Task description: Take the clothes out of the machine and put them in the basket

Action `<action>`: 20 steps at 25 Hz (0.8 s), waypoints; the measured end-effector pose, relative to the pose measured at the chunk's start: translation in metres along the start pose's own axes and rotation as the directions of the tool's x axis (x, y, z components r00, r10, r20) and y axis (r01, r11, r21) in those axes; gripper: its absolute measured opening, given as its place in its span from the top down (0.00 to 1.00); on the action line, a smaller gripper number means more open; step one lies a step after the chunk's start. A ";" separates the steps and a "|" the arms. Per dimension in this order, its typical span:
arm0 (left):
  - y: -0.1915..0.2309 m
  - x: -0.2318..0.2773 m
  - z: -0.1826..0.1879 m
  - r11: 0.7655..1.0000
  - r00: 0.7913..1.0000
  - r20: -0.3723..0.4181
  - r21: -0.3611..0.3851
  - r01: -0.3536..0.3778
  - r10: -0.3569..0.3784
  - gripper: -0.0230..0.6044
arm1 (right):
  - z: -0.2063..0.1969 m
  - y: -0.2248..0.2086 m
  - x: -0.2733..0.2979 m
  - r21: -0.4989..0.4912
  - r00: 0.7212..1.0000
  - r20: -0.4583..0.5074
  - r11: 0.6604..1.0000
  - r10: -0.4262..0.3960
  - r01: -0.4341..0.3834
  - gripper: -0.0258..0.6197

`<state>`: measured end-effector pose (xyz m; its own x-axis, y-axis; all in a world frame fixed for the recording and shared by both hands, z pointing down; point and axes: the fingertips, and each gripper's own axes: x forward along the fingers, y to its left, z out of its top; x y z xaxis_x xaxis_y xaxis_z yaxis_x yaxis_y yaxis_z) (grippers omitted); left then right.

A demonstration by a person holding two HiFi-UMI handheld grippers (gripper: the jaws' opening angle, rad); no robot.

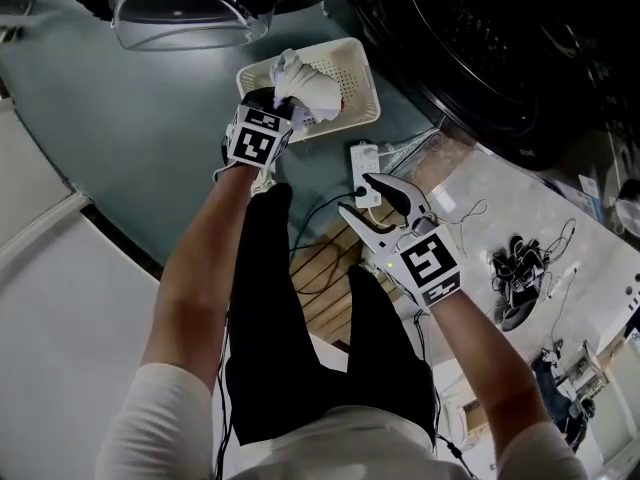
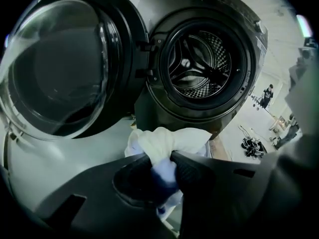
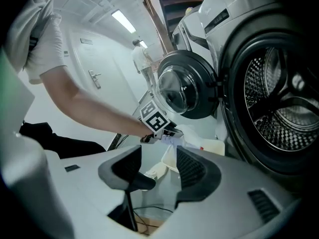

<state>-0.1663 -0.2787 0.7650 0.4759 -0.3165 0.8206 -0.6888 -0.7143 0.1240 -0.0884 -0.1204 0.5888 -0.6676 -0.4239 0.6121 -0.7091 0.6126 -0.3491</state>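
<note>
A bunched white cloth [image 1: 305,86] hangs over the cream plastic basket [image 1: 358,68] on the floor, and my left gripper [image 1: 280,108] is shut on it. In the left gripper view the cloth [image 2: 169,139] is pinched between the black jaws, with the open washer drum [image 2: 202,63] behind it. My right gripper [image 1: 357,194] is held off to the right of the basket, open and holding nothing. The right gripper view looks between its spread jaws [image 3: 159,158] at the basket [image 3: 212,147] and the cloth [image 3: 188,133] in the left gripper [image 3: 167,131].
The washer's glass door [image 1: 190,13] stands open left of the basket, and the dark drum mouth [image 1: 480,38] is at upper right. A white power strip [image 1: 362,163] with cables lies below the basket. A black tangle [image 1: 520,268] lies on the floor at the right.
</note>
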 end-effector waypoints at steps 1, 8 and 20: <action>0.002 0.007 -0.006 1.000 1.000 -0.010 -0.008 0.008 -0.008 0.83 | -0.003 -0.001 0.005 0.004 1.000 -0.013 1.000 0.001 -0.001 0.62; 0.017 0.046 -0.040 0.998 0.996 -0.072 -0.042 0.052 -0.055 0.83 | -0.018 0.000 0.039 0.027 0.997 -0.070 1.000 0.013 -0.011 0.62; 0.044 0.099 -0.082 0.996 0.981 -0.181 -0.061 0.062 -0.072 0.80 | -0.016 -0.018 0.088 0.043 0.993 -0.117 0.999 0.017 -0.012 0.62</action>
<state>-0.1945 -0.2901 0.8973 0.4175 -0.1464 0.8968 -0.6902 -0.6930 0.2082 -0.1305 -0.1576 0.6602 -0.6483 -0.3324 0.6850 -0.7103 0.5882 -0.3868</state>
